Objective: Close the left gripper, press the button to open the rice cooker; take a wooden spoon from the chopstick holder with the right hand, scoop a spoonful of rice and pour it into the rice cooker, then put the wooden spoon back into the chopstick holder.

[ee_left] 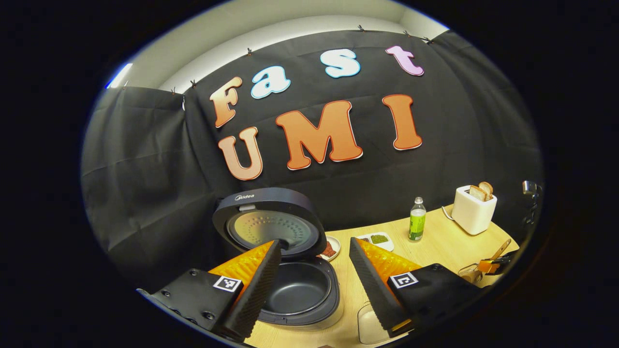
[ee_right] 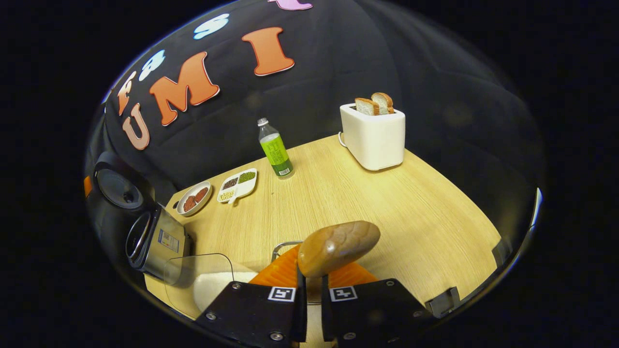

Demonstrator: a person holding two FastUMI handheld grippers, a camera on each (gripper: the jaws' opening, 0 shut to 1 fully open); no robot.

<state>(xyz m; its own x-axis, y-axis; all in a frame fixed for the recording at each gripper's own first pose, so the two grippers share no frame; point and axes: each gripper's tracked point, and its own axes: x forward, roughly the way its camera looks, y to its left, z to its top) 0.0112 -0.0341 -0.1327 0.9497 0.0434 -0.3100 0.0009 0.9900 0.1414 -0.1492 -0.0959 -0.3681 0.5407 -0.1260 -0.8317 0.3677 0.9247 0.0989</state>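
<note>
The rice cooker [ee_left: 309, 295] stands with its lid [ee_left: 271, 227] raised and its dark inner pot bare. My left gripper [ee_left: 314, 241] hovers just in front of the cooker, open wide with nothing between its fingers. My right gripper [ee_right: 312, 276] is shut on the handle of the wooden spoon [ee_right: 338, 246], whose bowl rises above the fingers over the table. No rice shows on the spoon. A clear container of rice [ee_right: 213, 285] sits to its left, beside the rice cooker [ee_right: 154, 241]. The wire chopstick holder [ee_right: 285, 245] is right behind the fingers. In the left gripper view, the spoon [ee_left: 498, 253] shows far right.
A white toaster [ee_right: 375, 137] with bread stands at the back right, a green bottle [ee_right: 274, 150] at the back middle. A round dish [ee_right: 193, 198] and a divided dish [ee_right: 238, 184] lie near the cooker. The wooden table [ee_right: 411, 208] ends at the right.
</note>
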